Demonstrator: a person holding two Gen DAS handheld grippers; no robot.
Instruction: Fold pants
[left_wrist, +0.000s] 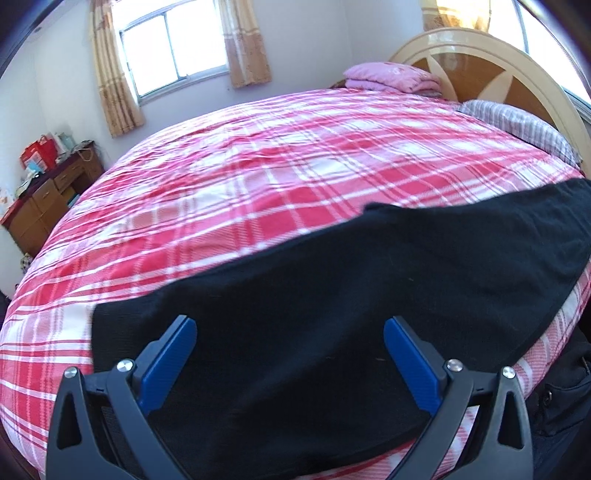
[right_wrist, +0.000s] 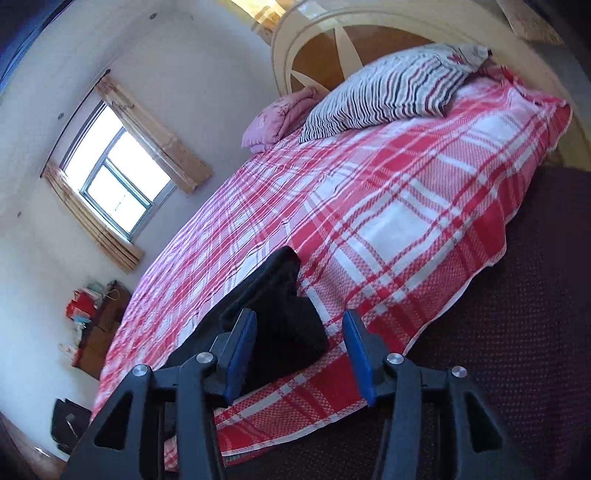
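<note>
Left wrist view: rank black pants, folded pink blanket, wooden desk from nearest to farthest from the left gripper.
1. Black pants: directly under and ahead of the left gripper, lying between its open jaws.
2. Wooden desk: far left, beyond the bed's edge.
3. Folded pink blanket: top right, by the headboard.
Desk and blanket are both distant; fisheye makes their order less sure.

I see pants (left_wrist: 332, 295) lying on the bed (left_wrist: 258, 166) near its front edge, stretched L to R. Headboard (left_wrist: 480, 59) at the far R end w/ pillow (right_wrist: 388, 92) and folded blanket (left_wrist: 391, 75) before it. Window (left_wrist: 173, 44) behind the bed, cabinet (left_wrist: 48, 199) far L.
</note>
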